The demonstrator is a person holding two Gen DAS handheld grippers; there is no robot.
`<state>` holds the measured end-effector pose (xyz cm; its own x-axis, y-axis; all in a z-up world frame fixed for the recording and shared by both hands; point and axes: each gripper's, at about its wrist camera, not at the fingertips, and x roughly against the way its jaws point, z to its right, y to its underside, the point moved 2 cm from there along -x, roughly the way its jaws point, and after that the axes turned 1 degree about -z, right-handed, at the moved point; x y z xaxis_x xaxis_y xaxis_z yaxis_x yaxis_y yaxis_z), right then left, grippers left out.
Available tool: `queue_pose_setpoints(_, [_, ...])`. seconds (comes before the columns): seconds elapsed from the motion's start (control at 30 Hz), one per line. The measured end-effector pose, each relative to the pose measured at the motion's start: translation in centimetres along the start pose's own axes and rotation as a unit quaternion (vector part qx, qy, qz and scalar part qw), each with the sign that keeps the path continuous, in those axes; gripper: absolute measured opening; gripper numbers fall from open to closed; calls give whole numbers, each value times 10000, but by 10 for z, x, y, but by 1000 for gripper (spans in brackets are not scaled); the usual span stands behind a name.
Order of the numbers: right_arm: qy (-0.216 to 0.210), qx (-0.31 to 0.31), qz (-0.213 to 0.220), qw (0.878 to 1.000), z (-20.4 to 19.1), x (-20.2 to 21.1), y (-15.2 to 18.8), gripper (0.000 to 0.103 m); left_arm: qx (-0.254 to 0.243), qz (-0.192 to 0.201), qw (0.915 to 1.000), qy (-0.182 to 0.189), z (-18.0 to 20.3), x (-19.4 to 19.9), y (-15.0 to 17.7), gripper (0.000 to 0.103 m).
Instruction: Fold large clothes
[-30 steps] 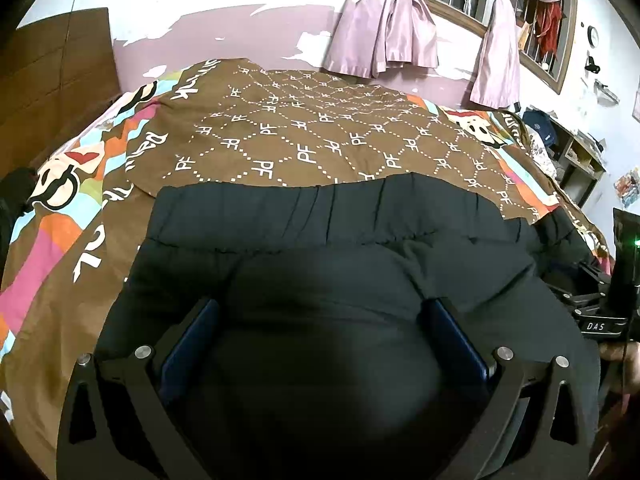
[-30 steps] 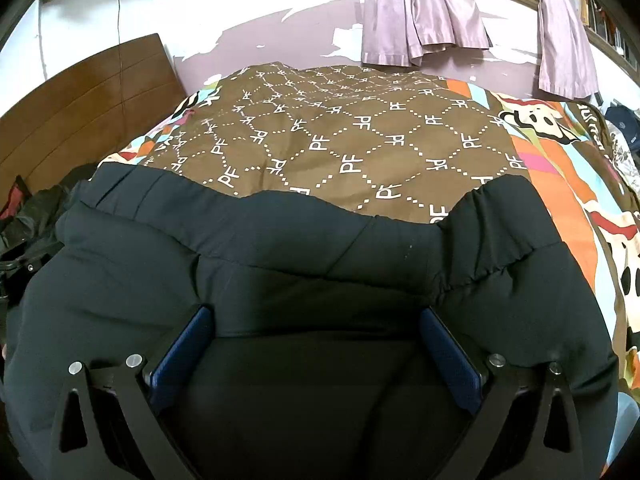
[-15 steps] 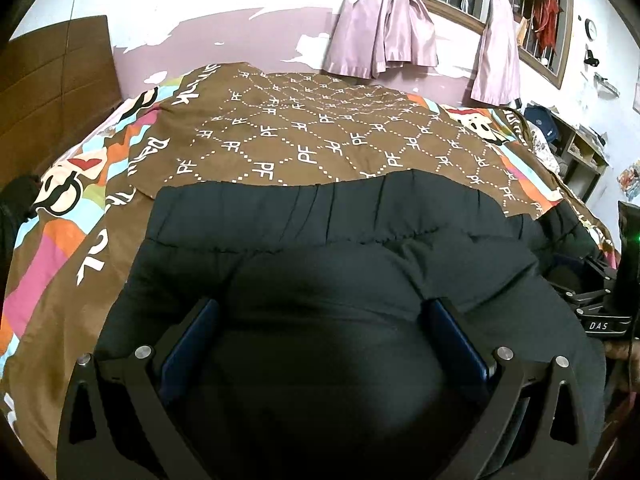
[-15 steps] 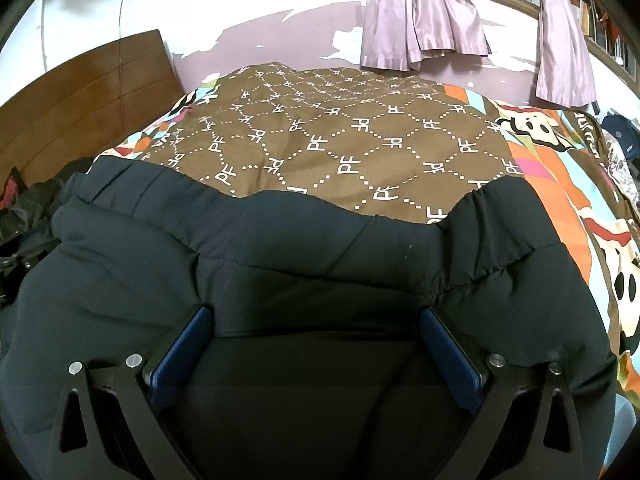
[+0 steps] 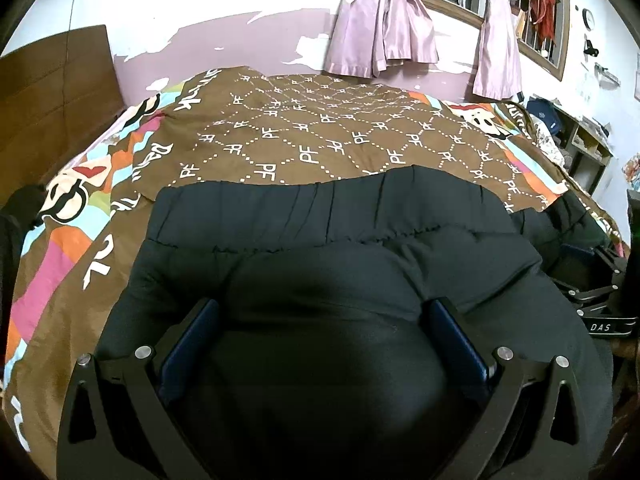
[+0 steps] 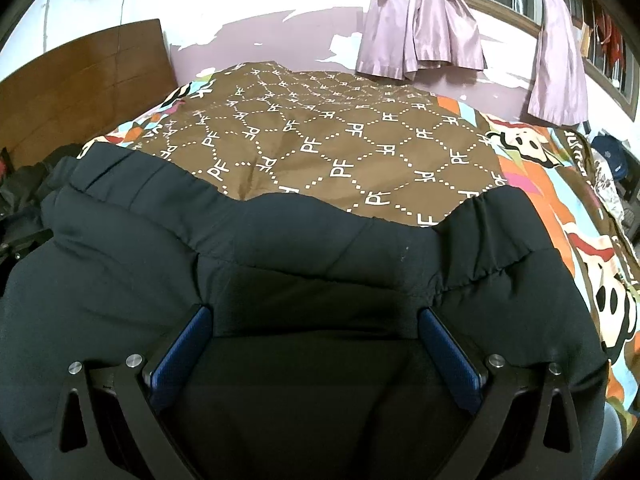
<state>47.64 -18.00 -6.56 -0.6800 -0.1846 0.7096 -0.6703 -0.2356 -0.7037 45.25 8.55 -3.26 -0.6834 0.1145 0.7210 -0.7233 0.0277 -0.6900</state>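
Observation:
A puffy black jacket (image 5: 320, 240) lies on the near part of the bed and fills the lower half of both views. Its elastic hem (image 5: 304, 208) faces the far side. My left gripper (image 5: 320, 320) is open, its blue-padded fingers (image 5: 188, 340) spread wide over the jacket's bulging fabric. In the right wrist view the same jacket (image 6: 280, 248) sits under my right gripper (image 6: 316, 324), which is also open with its fingers (image 6: 448, 356) far apart on the fabric. Part of the right gripper's body (image 5: 600, 312) shows at the right edge of the left wrist view.
A brown patterned bedspread (image 5: 320, 140) with cartoon borders covers the bed beyond the jacket. A wooden headboard (image 6: 80, 88) stands at the left, pink curtains (image 6: 420, 28) hang on the far wall, a shelf (image 5: 580, 136) is at the right. Dark clothes (image 6: 24, 188) lie at the bed's left edge.
Both views have shifted only slightly, showing a little more of the far wall. The jacket and the spread of the fingers look the same.

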Motion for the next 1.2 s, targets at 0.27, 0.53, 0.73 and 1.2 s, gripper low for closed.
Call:
queue_pose_setpoints(0.27, [16, 22, 65, 10000, -1, 2, 0, 103, -315, 38, 9989, -344, 8, -4, 5, 102])
queue_pose_setpoints(0.53, [-253, -160, 52, 9995, 5, 14, 1, 103, -320, 162, 9990, -257, 2, -1, 9, 102])
queue_pose_setpoints(0.73, [-68, 155, 341, 9993, 8, 42, 3, 103, -305, 112, 9986, -422, -2, 15, 5, 102])
queue_pose_setpoints(1.2, [421, 400, 776, 9953, 33, 106, 12, 103, 1220, -275, 9917, -305, -86, 63, 22, 102])
